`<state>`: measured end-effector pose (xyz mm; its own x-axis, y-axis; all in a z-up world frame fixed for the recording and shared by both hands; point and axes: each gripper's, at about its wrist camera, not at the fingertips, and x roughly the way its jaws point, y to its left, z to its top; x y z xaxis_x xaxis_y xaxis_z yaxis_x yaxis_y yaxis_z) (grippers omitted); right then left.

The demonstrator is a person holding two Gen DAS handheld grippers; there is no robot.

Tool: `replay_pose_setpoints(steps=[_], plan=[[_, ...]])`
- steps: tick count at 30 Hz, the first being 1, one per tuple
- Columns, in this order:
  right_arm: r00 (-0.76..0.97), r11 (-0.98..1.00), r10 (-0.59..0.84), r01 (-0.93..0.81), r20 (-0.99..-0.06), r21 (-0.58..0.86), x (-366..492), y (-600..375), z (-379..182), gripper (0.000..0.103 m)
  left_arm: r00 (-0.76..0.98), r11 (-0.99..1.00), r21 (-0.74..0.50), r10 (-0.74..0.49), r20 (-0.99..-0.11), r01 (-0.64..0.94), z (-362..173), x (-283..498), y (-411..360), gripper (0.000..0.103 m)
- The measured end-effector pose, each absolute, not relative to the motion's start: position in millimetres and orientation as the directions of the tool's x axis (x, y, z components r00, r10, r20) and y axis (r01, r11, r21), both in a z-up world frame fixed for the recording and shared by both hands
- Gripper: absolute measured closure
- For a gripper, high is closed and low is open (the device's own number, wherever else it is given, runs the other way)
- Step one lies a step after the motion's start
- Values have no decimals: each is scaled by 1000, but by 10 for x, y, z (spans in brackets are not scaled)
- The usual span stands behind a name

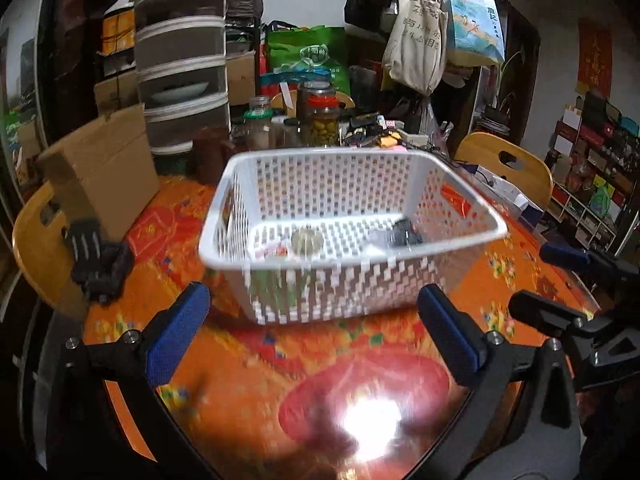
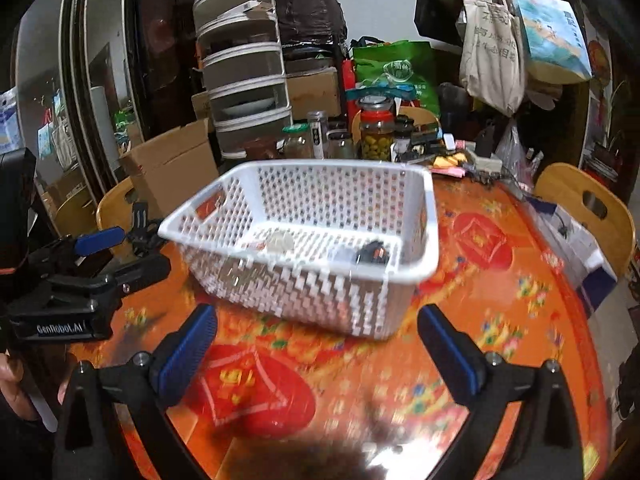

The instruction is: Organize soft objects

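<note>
A white perforated plastic basket (image 1: 344,160) stands on the orange patterned table (image 1: 248,352); it also shows in the right wrist view (image 2: 428,240). Inside lie a pale round soft object (image 1: 306,241) and a dark soft object (image 1: 404,234), both blurred; they also show in the right wrist view as the pale object (image 2: 280,242) and the dark object (image 2: 372,254). My left gripper (image 1: 314,328) is open and empty, just in front of the basket. My right gripper (image 2: 318,344) is open and empty, in front of the basket. The right gripper also shows at the right edge of the left wrist view (image 1: 568,280).
Jars (image 1: 324,116), a tiered food cover (image 1: 182,60) and clutter stand behind the basket. A cardboard box (image 1: 104,176) sits at the left on a wooden chair (image 1: 36,248). Another wooden chair (image 1: 508,164) stands at the right. Bags (image 1: 420,40) hang at the back.
</note>
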<state>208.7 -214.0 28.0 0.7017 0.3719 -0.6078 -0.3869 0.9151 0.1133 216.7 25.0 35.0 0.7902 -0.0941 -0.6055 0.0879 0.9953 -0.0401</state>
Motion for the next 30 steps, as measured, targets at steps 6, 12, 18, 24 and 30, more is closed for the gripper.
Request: replay_pose_setpoints(steps=[6,12,18,24,30], plan=[[678,931,336,-346,-654,120,1729,-2131,-183,3,750,996,-64,-89,-655,62,-125,1772,286,0],[681,935,331,-329,-654,131,1324,-2172,-238,3,748,995,-95,-73,-660,13,-295,1443,373,0],[725,928,357,-346,-590,137,949,-2235,1,3,794,996,-86,-68,-604,20,-26,1012,327,0],[810,944,326,-309,-487,118,641,-2330,317,2,828,999,-34,-35,-560,19,346,698,216,0],[821,943,326,-315,-469,104,517,-2405,619,0,820,997,-56,-81,-567,59,672,521,124,0]])
